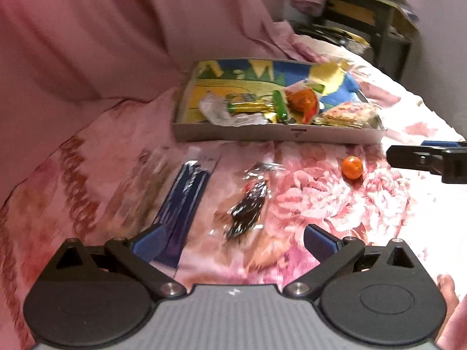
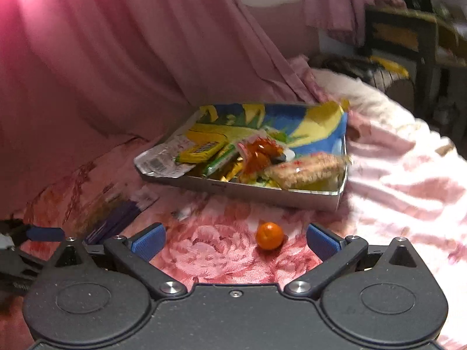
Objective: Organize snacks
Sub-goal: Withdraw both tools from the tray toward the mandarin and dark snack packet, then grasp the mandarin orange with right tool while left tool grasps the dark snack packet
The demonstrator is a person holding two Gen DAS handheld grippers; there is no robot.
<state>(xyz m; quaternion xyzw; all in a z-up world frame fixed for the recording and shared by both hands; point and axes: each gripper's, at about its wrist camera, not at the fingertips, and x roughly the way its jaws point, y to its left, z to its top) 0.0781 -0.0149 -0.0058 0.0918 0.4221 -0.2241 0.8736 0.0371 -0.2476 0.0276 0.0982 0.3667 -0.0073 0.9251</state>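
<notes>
two grippers, both mine: my left gripper (image 1: 233, 240) and my right gripper (image 2: 236, 242), each with jaws spread wide apart and nothing between the blue pads. one box (image 1: 277, 135) sits on the flowered sheet (image 1: 335, 204), its floor printed blue and yellow. inside it i count several snacks heaped toward the near wall: one clear wrapper (image 1: 217, 110) at the left end, one yellow-green pack (image 1: 248, 106), one green stick (image 1: 280, 106), one orange wrapper (image 1: 303, 102), and one pale cracker pack (image 1: 350, 113) at the right end. more pieces lie under these, too blurred to count.

three things lie loose on the sheet outside the box: one dark blue packet (image 1: 186, 201) at the left, one clear packet with dark contents (image 1: 248, 204) just ahead of my left gripper, and one small orange ball (image 1: 352, 167) near the box's front wall, apart from it.

my left view shows the dark-contents packet plainly; my right view does not make it out. my right view has the ball (image 2: 269, 236) lying on the sheet between my right jaws, nearer the right pad, touching neither. each view catches the other gripper at its edge. pink curtain (image 2: 116, 73) hangs behind the box (image 2: 262, 195).
</notes>
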